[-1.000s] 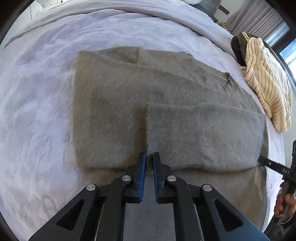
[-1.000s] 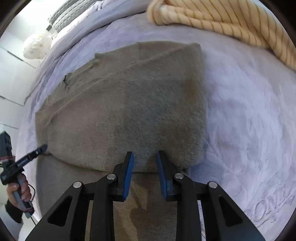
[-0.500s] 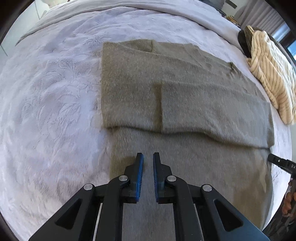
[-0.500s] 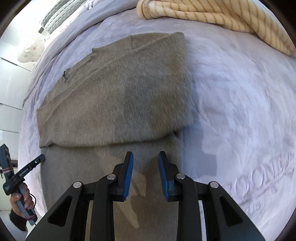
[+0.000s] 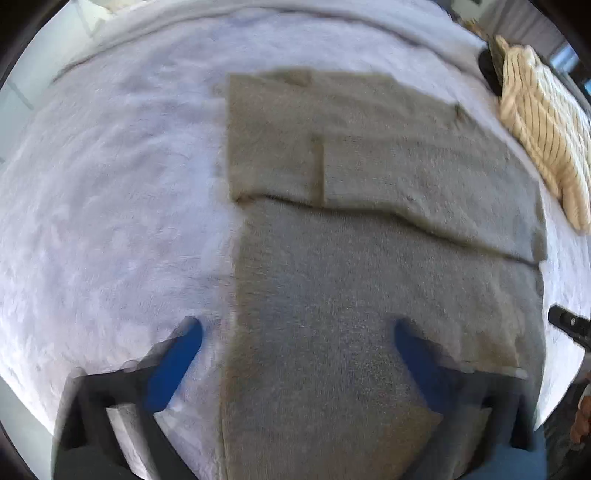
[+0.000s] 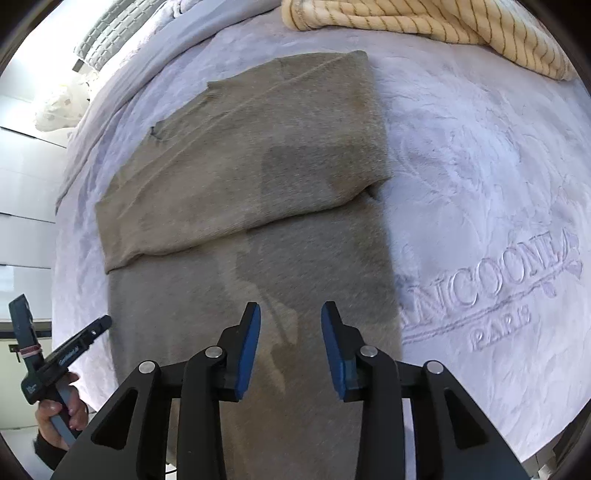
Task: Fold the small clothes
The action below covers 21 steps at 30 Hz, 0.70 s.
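Sweater [image 5: 369, 295]: flat on the bed [image 5: 110, 221], sleeves folded across the chest.
Left gripper [image 5: 295, 354]: opening wide, empty.
Right gripper [image 6: 290, 347]: opening, empty.
Next: grasp both hem corners evenly — fold upward, edges aligned.

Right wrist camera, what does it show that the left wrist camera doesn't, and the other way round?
Only the right wrist view shows raised lettering embossed in the bedspread, a grey pillow, and the hand holding the left gripper. Only the left wrist view shows that gripper's blue jaws opening wide, nothing between them, and a dark object behind the striped blanket. Both show the folded olive sweater, the blanket, and the right gripper, its jaws opening and empty.
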Tool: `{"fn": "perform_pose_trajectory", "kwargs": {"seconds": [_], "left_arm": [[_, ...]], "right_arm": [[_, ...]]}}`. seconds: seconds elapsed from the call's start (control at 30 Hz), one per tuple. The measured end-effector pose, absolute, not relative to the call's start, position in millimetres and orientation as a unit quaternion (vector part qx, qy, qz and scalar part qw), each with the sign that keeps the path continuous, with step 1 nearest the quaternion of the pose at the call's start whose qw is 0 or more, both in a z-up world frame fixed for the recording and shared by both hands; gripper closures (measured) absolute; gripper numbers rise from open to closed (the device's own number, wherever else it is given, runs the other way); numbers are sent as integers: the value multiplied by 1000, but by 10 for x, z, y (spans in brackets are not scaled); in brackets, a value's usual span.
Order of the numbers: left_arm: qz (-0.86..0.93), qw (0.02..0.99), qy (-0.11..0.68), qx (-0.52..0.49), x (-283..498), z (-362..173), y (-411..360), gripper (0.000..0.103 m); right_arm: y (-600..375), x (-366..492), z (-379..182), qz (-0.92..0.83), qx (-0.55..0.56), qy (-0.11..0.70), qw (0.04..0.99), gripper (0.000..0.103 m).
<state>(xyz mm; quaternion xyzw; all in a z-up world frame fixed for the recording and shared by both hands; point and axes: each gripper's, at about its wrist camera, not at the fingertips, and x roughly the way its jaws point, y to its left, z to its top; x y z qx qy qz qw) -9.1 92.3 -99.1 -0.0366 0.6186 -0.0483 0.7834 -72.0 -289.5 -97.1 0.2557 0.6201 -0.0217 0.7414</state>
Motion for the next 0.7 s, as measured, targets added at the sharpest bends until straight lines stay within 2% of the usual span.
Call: {"fn": "perform_pose_trajectory", "kwargs": {"seconds": [0.27,0.33,0.47,0.5,0.57,0.7], "left_arm": [[-48,779,624,-29,-270,-821,933,1],[-48,778,626,-27,-305,-782,927,1],[-48,774,631,-26,-332,-740,913,1],[-48,773,632,-24,-348,-723,903,1],[-48,772,633,-22,-377,-688,892,1],[-50,772,633,-20,-432,-612,854,1]], "right_arm": [[-2784,-775,-805,-18,262,614,744,55],[-2755,-777,-749,-16,257,610,749,45],[-2706,-783,-621,-14,252,599,760,41],[-2700,-783,-601,-13,251,598,761,38],[-2663,-797,-544,-8,250,593,766,24],[-2629,-830,-480,-5,247,591,768,21]]}}
